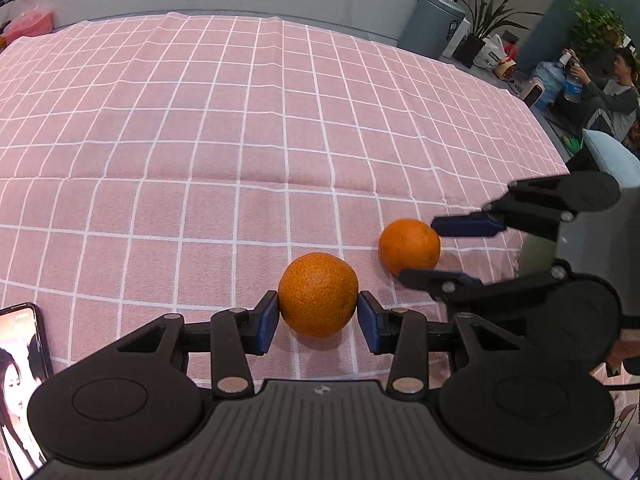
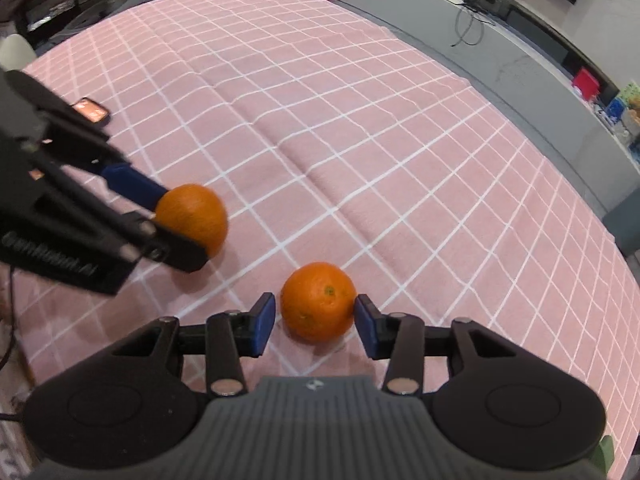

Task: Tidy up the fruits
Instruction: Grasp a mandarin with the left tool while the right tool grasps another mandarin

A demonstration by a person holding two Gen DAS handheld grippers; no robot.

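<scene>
Oranges, two of them, sit on a pink tablecloth crossed with white grid lines, each framed by its own gripper. In the left wrist view the nearer orange rests low in the middle of the cloth, and the left gripper brackets it: the blue pad at 9 o'clock of the fruit presses its skin and the pad at 3 o'clock meets the opposite flank, so the jaws are clamped on it. The fruit's underside still meets the cloth, with a shadow below it.

At 2 o'clock from that orange lies the second orange, close by but not touching it. The right gripper reaches in from 3 o'clock, one blue finger above the fruit and one dark finger below.

In the right wrist view the second orange sits between the right gripper's blue pads; the pad at 3 o'clock touches the peel, while a narrow gap shows at 9 o'clock, so the jaws stand apart around it, not yet clamped. At 10 o'clock from it the left gripper grips the first orange, slightly blurred.

A phone with a lit screen lies at 8 o'clock of the left view.
</scene>
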